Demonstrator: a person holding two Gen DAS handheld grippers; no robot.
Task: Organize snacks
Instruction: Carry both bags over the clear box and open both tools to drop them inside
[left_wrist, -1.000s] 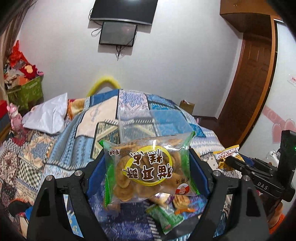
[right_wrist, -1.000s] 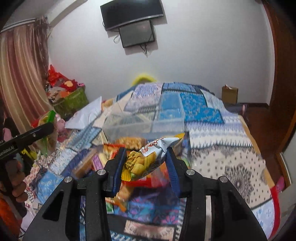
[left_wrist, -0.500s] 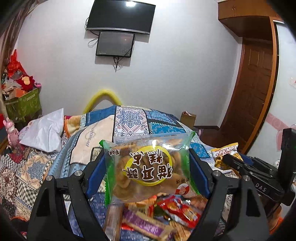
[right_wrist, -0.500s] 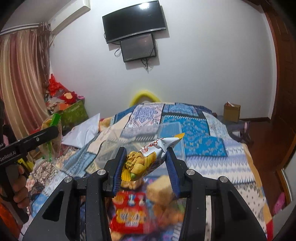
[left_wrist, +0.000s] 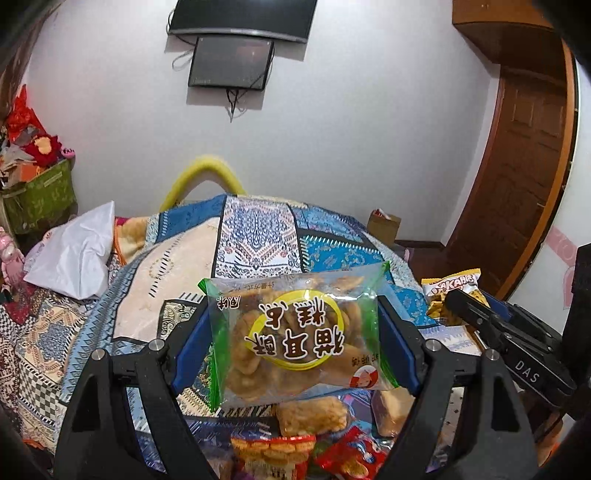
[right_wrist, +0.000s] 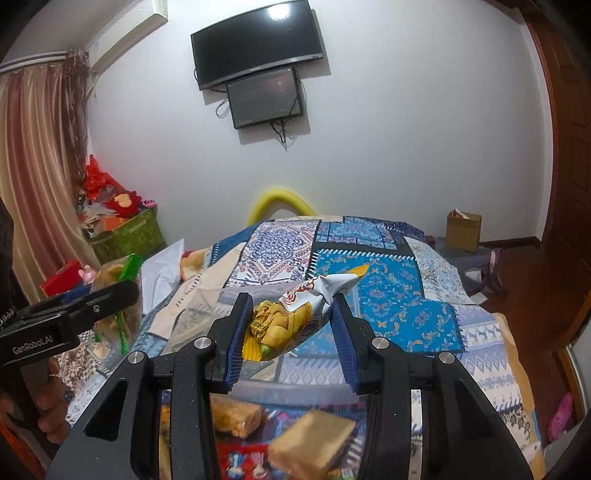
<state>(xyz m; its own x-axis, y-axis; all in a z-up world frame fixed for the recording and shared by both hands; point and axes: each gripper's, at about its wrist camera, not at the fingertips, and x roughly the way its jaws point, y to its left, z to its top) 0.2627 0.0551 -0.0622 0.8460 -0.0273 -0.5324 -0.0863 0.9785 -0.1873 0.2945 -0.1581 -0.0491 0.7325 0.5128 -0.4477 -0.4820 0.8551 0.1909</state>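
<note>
Snacks are held in both grippers above the patchwork-quilted bed (left_wrist: 258, 236). The left gripper (left_wrist: 295, 332) has its blue-padded fingers (left_wrist: 192, 339) closed against the sides of a clear, green-edged bag of fried biscuits with a yellow ring label (left_wrist: 295, 332), raised over the bed's near end. Below it, loose wrapped snacks (left_wrist: 314, 417) lie on the quilt. To the right, the right gripper (right_wrist: 291, 325) pinches a crumpled yellow-and-white foil snack packet (right_wrist: 295, 314) between its ribbed blue pads, above a clear plastic container (right_wrist: 207, 306) on the bed.
</note>
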